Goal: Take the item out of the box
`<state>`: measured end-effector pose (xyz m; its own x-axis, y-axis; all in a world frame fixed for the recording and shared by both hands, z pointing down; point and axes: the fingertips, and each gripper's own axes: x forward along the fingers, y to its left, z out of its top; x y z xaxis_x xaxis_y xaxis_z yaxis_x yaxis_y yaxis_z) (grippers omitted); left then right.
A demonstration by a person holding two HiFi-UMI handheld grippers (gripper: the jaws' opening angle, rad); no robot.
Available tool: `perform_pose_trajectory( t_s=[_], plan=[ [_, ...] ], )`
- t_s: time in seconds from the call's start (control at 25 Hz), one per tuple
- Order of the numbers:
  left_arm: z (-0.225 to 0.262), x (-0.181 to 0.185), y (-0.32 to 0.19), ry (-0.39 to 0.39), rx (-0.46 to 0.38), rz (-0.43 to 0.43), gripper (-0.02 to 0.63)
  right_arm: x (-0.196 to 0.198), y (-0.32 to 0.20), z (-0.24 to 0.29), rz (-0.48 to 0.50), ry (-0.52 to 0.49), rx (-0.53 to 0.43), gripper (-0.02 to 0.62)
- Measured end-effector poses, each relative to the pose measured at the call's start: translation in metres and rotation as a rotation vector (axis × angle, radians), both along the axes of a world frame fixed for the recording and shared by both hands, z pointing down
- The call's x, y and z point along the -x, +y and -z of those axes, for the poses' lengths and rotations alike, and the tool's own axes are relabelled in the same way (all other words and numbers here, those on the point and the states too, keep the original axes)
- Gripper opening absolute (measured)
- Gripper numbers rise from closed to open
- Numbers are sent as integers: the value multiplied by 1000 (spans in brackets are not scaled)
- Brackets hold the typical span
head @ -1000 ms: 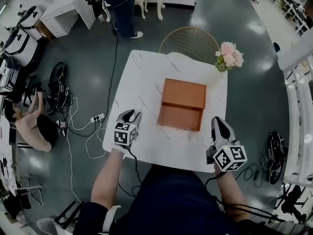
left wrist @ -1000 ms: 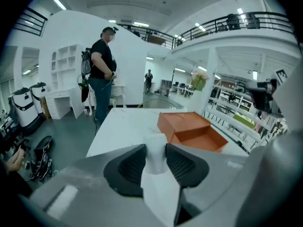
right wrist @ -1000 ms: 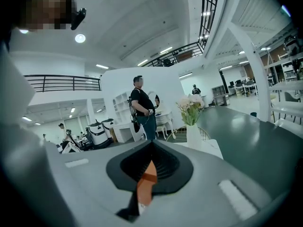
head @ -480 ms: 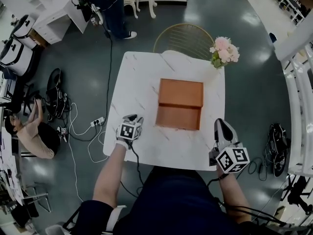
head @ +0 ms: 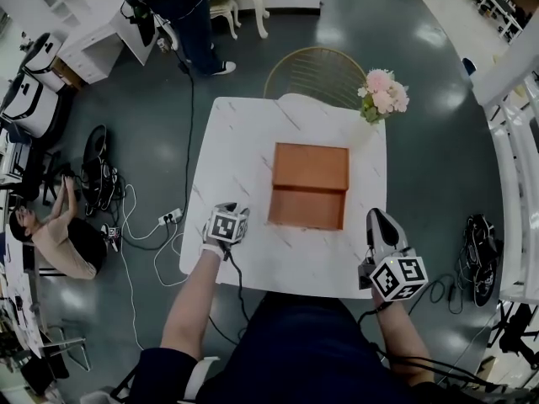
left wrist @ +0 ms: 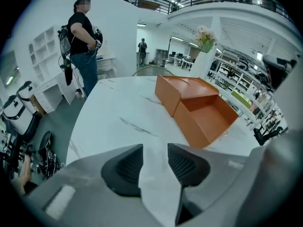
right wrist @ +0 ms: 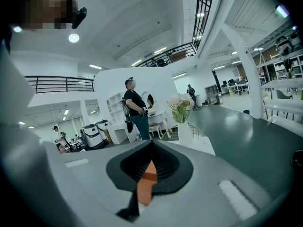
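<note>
**A:** Box position?

**B:** Orange box lies flat on the white table. A flat orange panel covers its far half. The near half is an open compartment with its orange floor visible. I cannot make out the item in any view.

**A:** Left gripper?

**B:** Left gripper is off the box's near-left corner and apart from it, pointing steeply down at the table. Fingers are released, with a clear gap and only bare marbled tabletop between them. They have just been opening wider.

**A:** Right gripper?

**B:** Right gripper is off the box's near-right corner, over the table's near edge, and does not touch the box. Its fingers are clenched, pads meeting at the tips with only a thin slit below. A sliver of the box shows through the slit, lying beyond the pads. Nothing is gripped.

**A:** Surroundings?

**B:**
- A vase of pink flowers stands on the table just beyond the box's far-right corner.
- A wire chair stands beyond the box's far side, drawn up to the table edge.
- One person stands well beyond the box's far-left.
- A second person sits on the floor well to the box's left.
- Cables trail on the floor between that second person and the table.
</note>
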<state>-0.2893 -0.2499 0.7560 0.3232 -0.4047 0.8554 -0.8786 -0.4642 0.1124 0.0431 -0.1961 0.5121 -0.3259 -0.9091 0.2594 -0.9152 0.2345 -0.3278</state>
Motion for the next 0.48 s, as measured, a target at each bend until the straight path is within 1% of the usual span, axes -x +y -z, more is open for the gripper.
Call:
perform_pose_trajectory(
  t_s=[0.12, 0.28, 0.48],
  plan=[
    [15, 6, -3, -8, -47, 21, 170, 1, -2, 2, 5, -1, -8, 3],
    [46, 9, -15, 3, -157, 59, 170, -1, -9, 9, 16, 0, -26, 3],
    [112, -3, -27, 52, -308, 67, 170, 0, -18, 22, 36, 10, -57, 3]
  ],
)
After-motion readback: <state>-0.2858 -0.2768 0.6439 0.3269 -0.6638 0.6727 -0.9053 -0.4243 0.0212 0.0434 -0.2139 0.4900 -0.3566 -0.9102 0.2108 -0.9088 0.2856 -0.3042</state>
